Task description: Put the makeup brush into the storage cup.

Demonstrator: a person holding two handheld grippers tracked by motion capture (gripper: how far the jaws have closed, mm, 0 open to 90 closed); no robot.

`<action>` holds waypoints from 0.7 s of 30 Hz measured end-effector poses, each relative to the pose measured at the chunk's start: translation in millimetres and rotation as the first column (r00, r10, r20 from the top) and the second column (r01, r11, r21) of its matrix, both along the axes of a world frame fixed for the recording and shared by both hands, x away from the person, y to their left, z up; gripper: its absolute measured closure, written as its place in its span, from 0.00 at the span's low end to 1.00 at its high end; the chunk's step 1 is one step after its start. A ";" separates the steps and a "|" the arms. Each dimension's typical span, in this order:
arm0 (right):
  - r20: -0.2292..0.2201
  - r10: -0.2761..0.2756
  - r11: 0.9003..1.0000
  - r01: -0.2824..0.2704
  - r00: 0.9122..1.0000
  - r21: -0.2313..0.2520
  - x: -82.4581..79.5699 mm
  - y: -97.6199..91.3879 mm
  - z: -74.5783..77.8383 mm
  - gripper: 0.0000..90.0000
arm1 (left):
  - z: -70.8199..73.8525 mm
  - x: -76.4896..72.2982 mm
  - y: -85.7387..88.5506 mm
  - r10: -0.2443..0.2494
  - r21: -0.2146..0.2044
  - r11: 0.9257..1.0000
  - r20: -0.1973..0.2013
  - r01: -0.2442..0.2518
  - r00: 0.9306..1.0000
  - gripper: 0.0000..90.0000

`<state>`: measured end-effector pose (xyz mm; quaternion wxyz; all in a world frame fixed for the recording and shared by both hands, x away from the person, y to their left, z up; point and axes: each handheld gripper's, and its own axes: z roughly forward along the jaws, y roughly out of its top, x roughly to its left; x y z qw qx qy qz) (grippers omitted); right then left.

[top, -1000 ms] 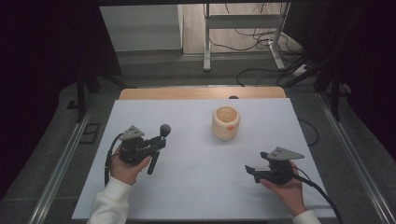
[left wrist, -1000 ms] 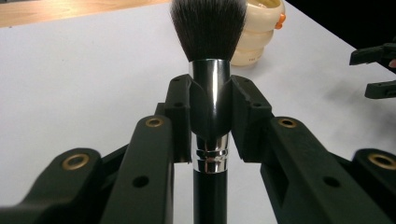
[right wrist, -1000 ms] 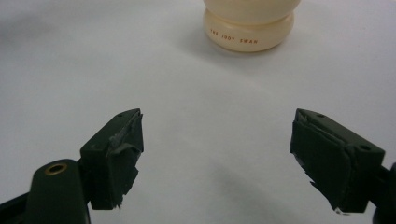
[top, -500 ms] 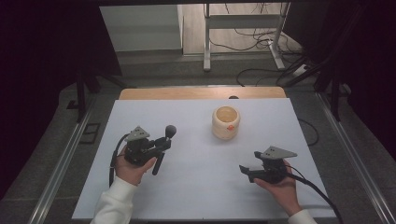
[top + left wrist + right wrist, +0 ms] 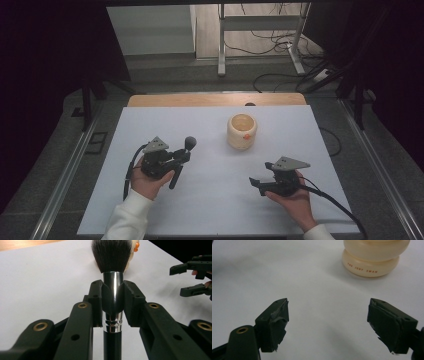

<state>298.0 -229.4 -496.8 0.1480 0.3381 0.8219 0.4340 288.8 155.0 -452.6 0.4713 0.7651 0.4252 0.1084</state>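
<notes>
A makeup brush (image 5: 190,143) with dark bristles, a silver ferrule (image 5: 113,287) and a black handle is held above the white table. My left gripper (image 5: 181,160) is shut on the ferrule, bristles pointing away from the hand; its jaws (image 5: 113,293) clamp the metal from both sides. A cream round holder (image 5: 242,131) with an open top stands upright at the table's middle back. My right gripper (image 5: 256,182) is at the front right, open, with nothing between its pads (image 5: 328,312). It points toward the holder (image 5: 374,260), well short of it.
The white table (image 5: 210,210) has a wooden strip (image 5: 215,99) along its far edge. Metal rails run along both sides, and cables lie on the floor behind. Each gripper trails a black cable. My right gripper (image 5: 195,277) appears off to the side in the left gripper view.
My right gripper has shifted a little to the left, toward the table's middle, still open. The left gripper with the brush has edged slightly to the right.
</notes>
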 end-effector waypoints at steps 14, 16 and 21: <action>-0.005 0.060 0.998 -0.060 0.998 0.025 1.4 21.3 -1.9 0.20 | -1.5 0.6 -10.1 -0.022 0.001 1.000 0.001 0.022 1.000 0.79; -0.005 0.068 0.997 -0.068 0.998 0.026 1.4 24.9 -1.8 0.20 | -1.3 0.4 -11.2 -0.021 0.001 1.000 0.001 0.021 1.000 0.79; -0.004 0.075 0.997 -0.075 0.997 0.034 2.0 31.6 -1.3 0.20 | -0.8 0.1 -12.8 -0.021 -0.008 1.000 0.005 0.021 1.000 0.79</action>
